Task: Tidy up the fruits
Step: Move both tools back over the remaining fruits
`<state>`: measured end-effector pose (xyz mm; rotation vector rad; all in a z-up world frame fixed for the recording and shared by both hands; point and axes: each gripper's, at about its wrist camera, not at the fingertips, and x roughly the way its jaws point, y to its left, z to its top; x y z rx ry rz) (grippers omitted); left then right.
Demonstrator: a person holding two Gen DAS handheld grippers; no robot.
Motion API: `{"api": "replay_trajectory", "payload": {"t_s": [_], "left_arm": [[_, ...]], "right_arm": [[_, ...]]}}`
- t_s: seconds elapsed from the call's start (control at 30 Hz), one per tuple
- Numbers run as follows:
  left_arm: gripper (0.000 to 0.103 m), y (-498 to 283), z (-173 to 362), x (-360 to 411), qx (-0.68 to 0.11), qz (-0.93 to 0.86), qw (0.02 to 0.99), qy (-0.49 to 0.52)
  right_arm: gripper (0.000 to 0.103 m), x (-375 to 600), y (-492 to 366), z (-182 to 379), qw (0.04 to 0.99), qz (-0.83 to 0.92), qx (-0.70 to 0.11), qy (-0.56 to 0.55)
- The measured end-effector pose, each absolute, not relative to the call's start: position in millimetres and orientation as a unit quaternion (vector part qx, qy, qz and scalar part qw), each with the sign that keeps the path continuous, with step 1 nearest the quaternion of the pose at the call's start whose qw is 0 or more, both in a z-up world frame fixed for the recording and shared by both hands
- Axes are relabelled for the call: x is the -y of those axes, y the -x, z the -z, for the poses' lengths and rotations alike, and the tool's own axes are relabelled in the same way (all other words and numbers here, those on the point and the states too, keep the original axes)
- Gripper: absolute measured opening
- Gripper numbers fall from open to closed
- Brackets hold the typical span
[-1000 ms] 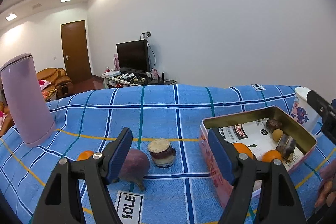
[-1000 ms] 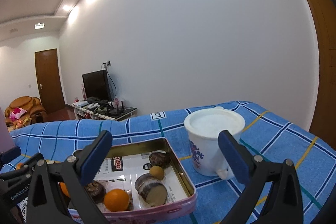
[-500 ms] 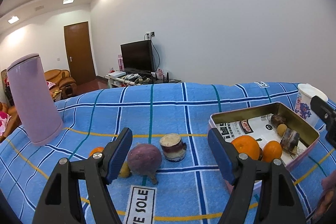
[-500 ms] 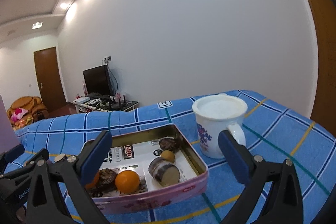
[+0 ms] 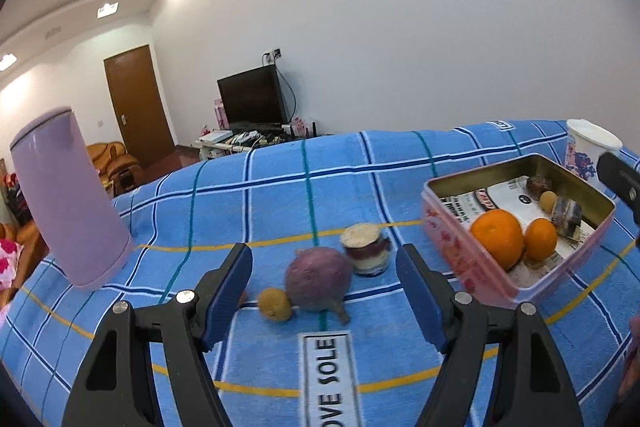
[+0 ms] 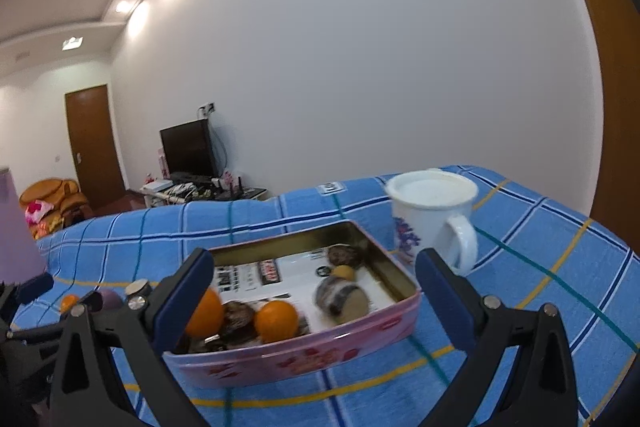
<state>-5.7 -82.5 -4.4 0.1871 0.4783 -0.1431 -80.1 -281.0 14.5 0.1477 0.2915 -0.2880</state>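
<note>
A blue plaid cloth (image 5: 360,187) covers the bench. On it stands a lilac tumbler (image 5: 68,199), then a pink tin (image 6: 320,343) holding oranges (image 6: 277,320). The left claw (image 5: 324,291) is spread, empty, before a purple round fruit (image 5: 318,279), a cut sugarcane piece (image 5: 365,254) and a small yellow fruit (image 5: 275,304). The right claw (image 6: 312,299) is spread around the tin, empty.

Woven checked cloth (image 5: 360,187), glossy metal tin (image 6: 304,351), smooth glazed mug (image 6: 432,215)
</note>
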Motion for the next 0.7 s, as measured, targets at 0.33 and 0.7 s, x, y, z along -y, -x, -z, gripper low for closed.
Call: {"api": "replay_trajectory", "payload": {"t_s": [0.33, 0.7], "left_arm": [[0.076, -15, 8, 32, -0.261, 0.039, 0.962, -0.068], [0.076, -53, 18, -45, -0.317, -0.05, 0.947, -0.028]], "right_arm": [[0.103, 232, 67, -12, 0.98, 0.113, -0.161, -0.038], [0.099, 178, 36, -5, 0.977, 0.051, -0.204, -0.037]]}}
